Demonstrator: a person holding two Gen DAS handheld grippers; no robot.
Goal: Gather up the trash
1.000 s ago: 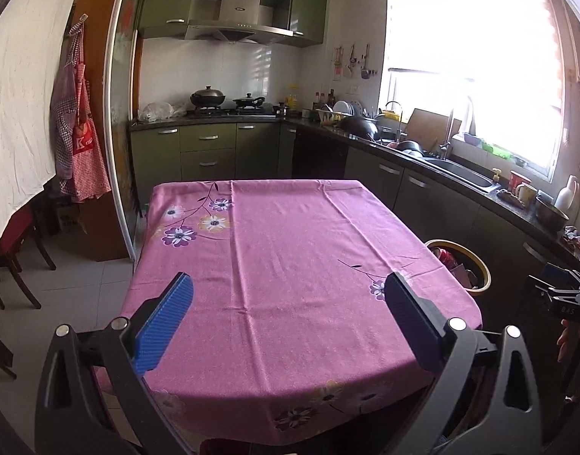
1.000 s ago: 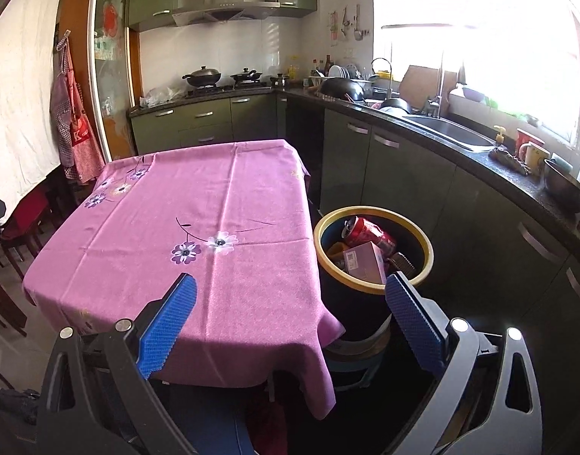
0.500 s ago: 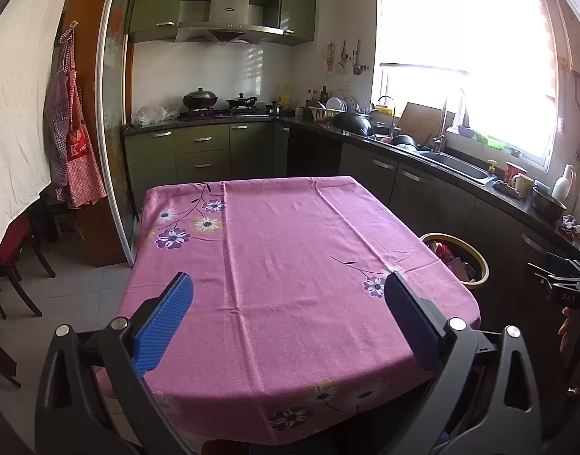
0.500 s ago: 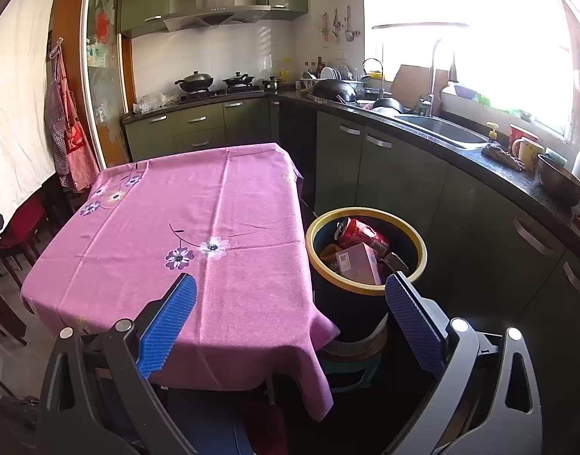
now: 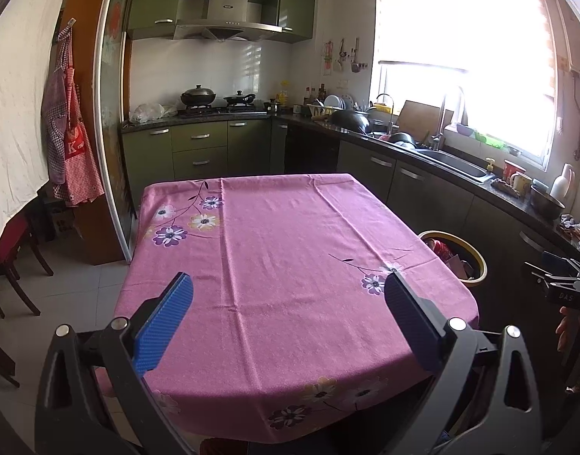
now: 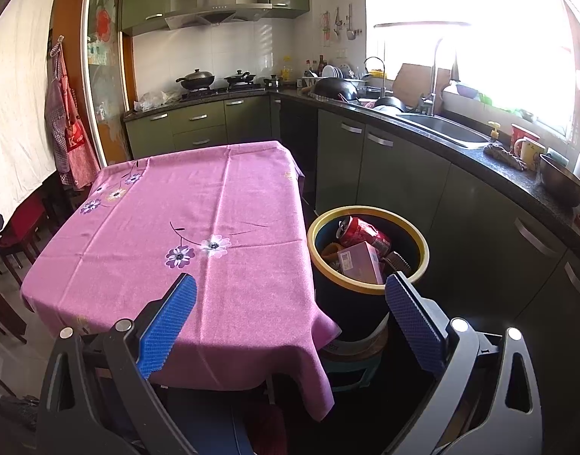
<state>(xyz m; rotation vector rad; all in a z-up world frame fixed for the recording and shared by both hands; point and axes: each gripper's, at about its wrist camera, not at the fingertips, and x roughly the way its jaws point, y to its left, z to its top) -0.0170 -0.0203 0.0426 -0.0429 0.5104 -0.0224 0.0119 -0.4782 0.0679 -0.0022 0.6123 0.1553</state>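
left tongs (image 5: 288, 314) wide, nothing held, right tongs (image 6: 290, 316) wide, nothing held, trash bin (image 6: 422, 244) off counter's (image 6: 199, 204) right edge, holds red can (image 6: 366, 232), pink box (image 6: 360, 261)

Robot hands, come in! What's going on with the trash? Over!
Left gripper open, holding nothing. Right gripper open, holding nothing. Trash bin beside the table holds a red can and a pink box. Nothing blocking.

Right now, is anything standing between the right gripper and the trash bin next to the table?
Nothing visible does. The right gripper is open and holds nothing, and the bin sits just ahead, beside the table corner. Its mouth is uncovered, with a red can and a pink box already inside.
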